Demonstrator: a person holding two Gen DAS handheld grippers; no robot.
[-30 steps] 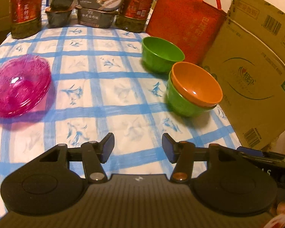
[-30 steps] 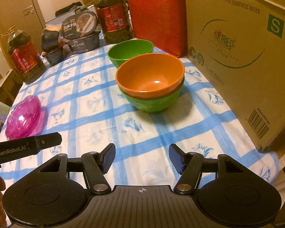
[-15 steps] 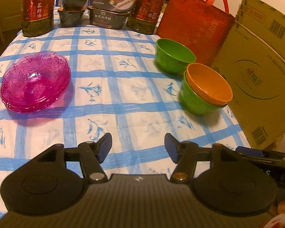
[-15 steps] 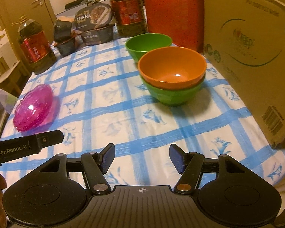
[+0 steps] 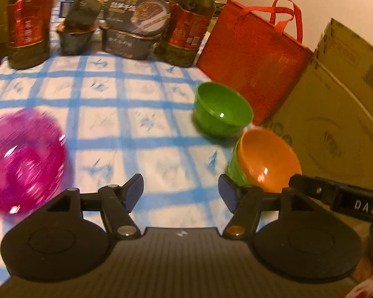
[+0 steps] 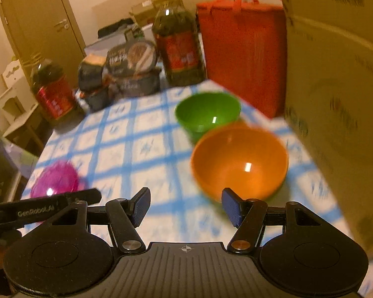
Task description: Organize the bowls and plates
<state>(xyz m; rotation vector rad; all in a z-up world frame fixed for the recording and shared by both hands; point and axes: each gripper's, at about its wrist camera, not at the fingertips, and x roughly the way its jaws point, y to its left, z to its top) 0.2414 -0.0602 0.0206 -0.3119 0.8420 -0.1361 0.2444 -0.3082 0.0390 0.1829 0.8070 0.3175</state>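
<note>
Two bowls are nested, an orange bowl [image 6: 240, 162] inside a green one, just before the lone green bowl [image 6: 207, 113] beside the cardboard box [image 6: 335, 99]. Right tongs [image 6: 185, 204] and left tongs [image 5: 180, 191] both gape empty. A hurried grab could shove the stack into the box.
</note>
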